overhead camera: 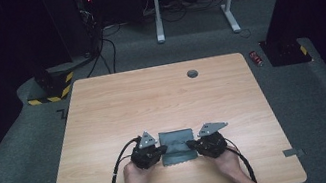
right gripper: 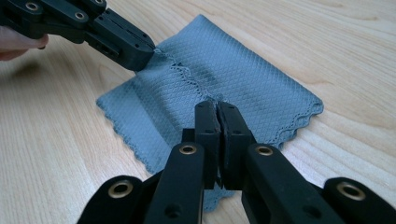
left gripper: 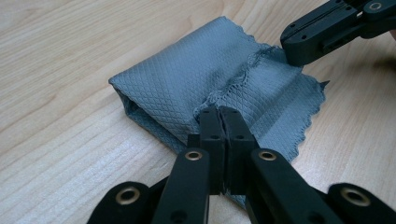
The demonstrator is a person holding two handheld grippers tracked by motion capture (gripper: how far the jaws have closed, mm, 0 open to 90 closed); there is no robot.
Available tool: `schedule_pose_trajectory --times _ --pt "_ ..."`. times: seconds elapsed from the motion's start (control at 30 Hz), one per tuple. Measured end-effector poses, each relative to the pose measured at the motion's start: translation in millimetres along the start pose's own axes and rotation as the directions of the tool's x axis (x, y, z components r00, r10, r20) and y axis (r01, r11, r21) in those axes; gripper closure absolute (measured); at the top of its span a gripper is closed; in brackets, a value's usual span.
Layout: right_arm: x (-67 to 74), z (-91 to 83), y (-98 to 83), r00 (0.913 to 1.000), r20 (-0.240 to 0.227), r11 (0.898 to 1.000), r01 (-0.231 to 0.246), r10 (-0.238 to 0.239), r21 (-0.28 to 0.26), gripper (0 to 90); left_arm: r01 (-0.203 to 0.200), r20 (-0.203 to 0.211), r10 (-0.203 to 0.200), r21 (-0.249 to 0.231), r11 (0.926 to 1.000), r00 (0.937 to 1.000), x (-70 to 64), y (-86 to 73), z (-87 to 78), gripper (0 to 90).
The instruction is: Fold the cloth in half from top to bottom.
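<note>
Wooden table (overhead camera: 103,112), centre frame, carries a folded grey cloth (overhead camera: 177,145) at lower centre. Left gripper (overhead camera: 161,149) and right gripper (overhead camera: 189,143) each pinch a scalloped cloth edge, which hides their fingertips; forearms cut off below.

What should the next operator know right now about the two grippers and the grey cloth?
Left gripper: jaws shut, pinching the scalloped edge of the grey textured cloth at its left side.
Right gripper: jaws shut on the same edge at the cloth's right side.
Cloth: on the light wooden table, near the person's edge, between both grippers.
Done: cloth looks folded over, one layer on another.
Left: probably carry the pinched edge across for the next fold, then release and flatten.
</note>
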State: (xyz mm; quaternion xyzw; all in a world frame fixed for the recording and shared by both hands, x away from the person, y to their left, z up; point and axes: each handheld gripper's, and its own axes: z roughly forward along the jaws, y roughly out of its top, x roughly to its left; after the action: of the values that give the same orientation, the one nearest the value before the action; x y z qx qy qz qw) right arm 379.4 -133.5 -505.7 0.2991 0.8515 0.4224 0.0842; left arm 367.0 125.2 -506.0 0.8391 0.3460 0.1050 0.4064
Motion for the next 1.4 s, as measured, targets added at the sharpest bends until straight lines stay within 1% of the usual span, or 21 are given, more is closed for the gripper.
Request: schedule_pose_trajectory --times 0.13,0.27,0.4,0.53,0.7,0.77,0.83,0.87,0.97,1.0,1.07,1.13,1.17,1.2,1.27,1.3,1.4 --pt "0.5 1.5 -2.4 0.9999 0.007 1.000 0.011 -0.011 0.013 87.5 -0.007 -0.001 0.007 0.010 0.9999 1.0000 -1.9 -1.9 1.6 88.4" --pt "0.5 3.1 -5.3 0.9999 0.009 1.000 0.007 -0.008 0.021 87.3 -0.013 -0.005 0.014 0.018 0.9997 0.9999 -4.1 -4.2 2.7 88.3" --pt "1.0 4.6 -7.4 1.0000 0.005 1.000 0.004 -0.005 0.030 86.7 -0.002 0.002 0.002 0.016 0.9999 1.0000 -4.8 -6.4 2.4 87.2" --pt "2.9 4.4 -6.9 0.9998 0.011 0.999 0.015 -0.015 0.041 82.9 0.002 0.004 -0.002 0.014 0.9999 1.0000 -4.3 -7.2 0.1 85.4" --pt "1.9 -0.8 -6.0 1.0000 0.006 1.000 -0.004 0.004 0.030 78.9 0.010 0.020 -0.010 0.004 0.9999 0.9997 -4.4 -7.7 -3.3 83.7" --pt "1.8 -4.6 -5.1 1.0000 0.002 1.000 -0.005 0.005 0.018 77.9 0.021 0.032 -0.021 -0.007 0.9998 0.9993 -4.6 -7.2 -6.2 82.3" --pt "2.5 -9.9 -4.0 1.0000 0.001 1.000 -0.010 0.010 -0.001 77.7 0.031 0.043 -0.030 -0.029 0.9991 0.9986 -4.6 -6.2 -9.9 80.5" --pt "2.9 -11.9 -3.5 0.9999 0.000 1.000 -0.012 0.012 -0.005 77.6 0.030 0.045 -0.028 -0.035 0.9990 0.9986 -5.1 -5.1 -12.3 79.4" --pt "5.3 -18.7 -0.5 1.0000 0.004 1.000 -0.007 0.007 -0.029 77.6 0.008 0.039 -0.005 -0.065 0.9978 0.9992 -8.4 0.4 -19.8 76.1" --pt "6.3 -20.2 0.9 1.0000 0.007 0.999 -0.004 0.005 -0.033 77.7 0.008 0.041 -0.004 -0.082 0.9966 0.9992 -9.4 4.4 -22.8 75.6" --pt "8.7 -22.4 5.5 0.9998 0.021 0.999 0.002 -0.001 -0.043 78.2 0.008 0.036 -0.005 -0.091 0.9958 0.9993 -9.2 9.2 -23.8 74.6" --pt "8.9 -20.7 9.5 0.9996 0.027 0.999 0.000 0.001 -0.043 78.5 0.008 0.025 -0.005 -0.085 0.9963 0.9997 -8.0 13.0 -21.3 74.2" --pt "8.6 -18.7 10.8 0.9995 0.030 0.999 -0.003 0.004 -0.040 78.7 0.015 0.022 -0.013 -0.080 0.9967 0.9997 -7.7 13.5 -18.8 73.9" --pt "8.3 -16.1 11.4 0.9994 0.033 0.999 -0.006 0.007 -0.035 78.7 0.016 0.020 -0.015 -0.067 0.9977 0.9997 -7.8 13.4 -15.2 73.6" --pt "7.8 -10.2 10.8 0.9993 0.036 1.000 -0.009 0.010 -0.016 78.7 -0.003 0.010 0.004 -0.034 0.9994 0.9999 -9.6 11.8 -10.0 72.6" --pt "8.6 -7.7 9.7 0.9994 0.033 1.000 -0.012 0.012 -0.008 78.7 -0.004 0.014 0.004 -0.025 0.9997 0.9999 -11.1 9.9 -7.5 72.2" --pt "13.3 -3.3 5.2 0.9996 0.029 1.000 0.001 -0.002 0.019 78.3 -0.013 0.018 0.012 0.014 0.9998 0.9998 -14.3 3.6 -2.4 70.9"
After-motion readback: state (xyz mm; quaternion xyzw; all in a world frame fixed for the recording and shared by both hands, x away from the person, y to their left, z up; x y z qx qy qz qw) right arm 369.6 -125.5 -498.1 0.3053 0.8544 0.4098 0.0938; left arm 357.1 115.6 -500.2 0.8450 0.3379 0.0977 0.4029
